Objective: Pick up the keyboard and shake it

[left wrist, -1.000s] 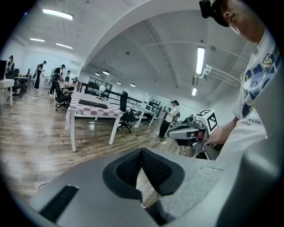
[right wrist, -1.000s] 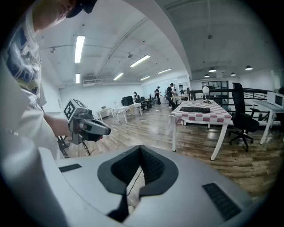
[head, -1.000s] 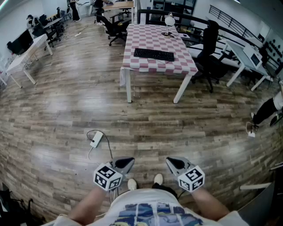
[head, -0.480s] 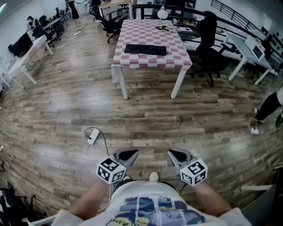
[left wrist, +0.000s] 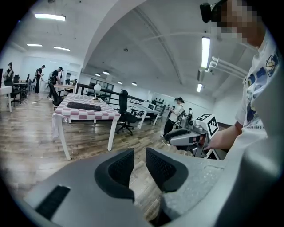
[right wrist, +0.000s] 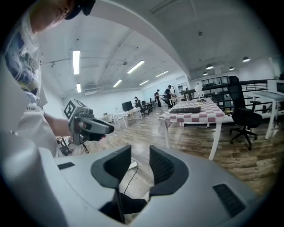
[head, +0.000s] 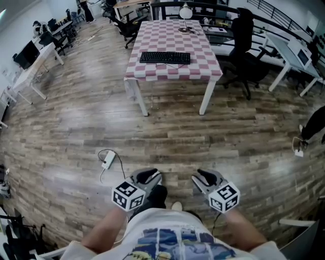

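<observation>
The black keyboard (head: 165, 57) lies flat on a table with a red-and-white checked cloth (head: 205, 68), far ahead across the wooden floor. It also shows small in the left gripper view (left wrist: 83, 106) and the right gripper view (right wrist: 185, 110). Both grippers are held low, close to the person's body and far from the table. My left gripper (head: 151, 175) has its jaws opening, with a narrow gap (left wrist: 140, 162) and nothing between them. My right gripper (head: 203, 176) is also opening, its gap (right wrist: 140, 164) a little wider and empty.
A white power adapter with a cable (head: 107, 159) lies on the floor ahead of my left gripper. A lamp (head: 185, 12) stands at the table's far end. Black office chairs (head: 245, 53) stand right of the table and white desks (head: 33, 63) at the left. People stand far off.
The person has walked a little toward the table, so it sits nearer in the head view. Both grippers stay low by the body, and their jaws have parted slightly.
</observation>
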